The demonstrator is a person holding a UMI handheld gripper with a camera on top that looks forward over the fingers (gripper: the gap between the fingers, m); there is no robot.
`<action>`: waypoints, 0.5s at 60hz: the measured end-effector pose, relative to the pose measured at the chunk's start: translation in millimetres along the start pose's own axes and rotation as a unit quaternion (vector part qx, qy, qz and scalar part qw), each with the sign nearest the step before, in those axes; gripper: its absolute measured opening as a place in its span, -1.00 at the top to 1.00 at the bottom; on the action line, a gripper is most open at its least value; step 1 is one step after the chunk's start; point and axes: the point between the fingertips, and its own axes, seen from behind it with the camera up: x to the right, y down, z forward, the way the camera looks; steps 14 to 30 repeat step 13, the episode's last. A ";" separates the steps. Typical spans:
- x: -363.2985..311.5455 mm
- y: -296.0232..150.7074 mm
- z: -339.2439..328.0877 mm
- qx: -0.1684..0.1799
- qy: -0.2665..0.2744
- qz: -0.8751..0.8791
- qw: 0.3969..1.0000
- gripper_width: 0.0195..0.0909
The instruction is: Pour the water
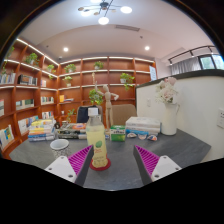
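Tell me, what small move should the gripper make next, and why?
Probably ease forward. The open gripper has its pink-padded fingers spread apart, and the clear plastic bottle with a yellowish label stands upright on the grey table just ahead, about midway between them, not yet gripped.

Clear glossy plastic bottle (96, 138) on a smooth matt grey table (120, 165).

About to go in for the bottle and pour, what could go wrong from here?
The bottle stands tall and narrow just ahead of the open gripper; a finger clipping it off-centre could tip it. Boxes and a small green carton sit close behind, so overshooting may knock them. No cup is clearly visible.
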 end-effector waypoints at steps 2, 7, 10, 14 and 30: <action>0.5 0.0 -0.2 0.001 0.000 0.000 1.000 -0.71; 1.0 -0.3 1.2 0.002 0.001 -0.004 1.000 -0.72; 1.4 -1.2 1.9 0.005 0.002 -0.006 1.000 -0.71; 0.1 -1.2 3.2 0.004 0.002 -0.006 1.000 -0.72; 0.1 -1.2 3.2 0.004 0.002 -0.006 1.000 -0.72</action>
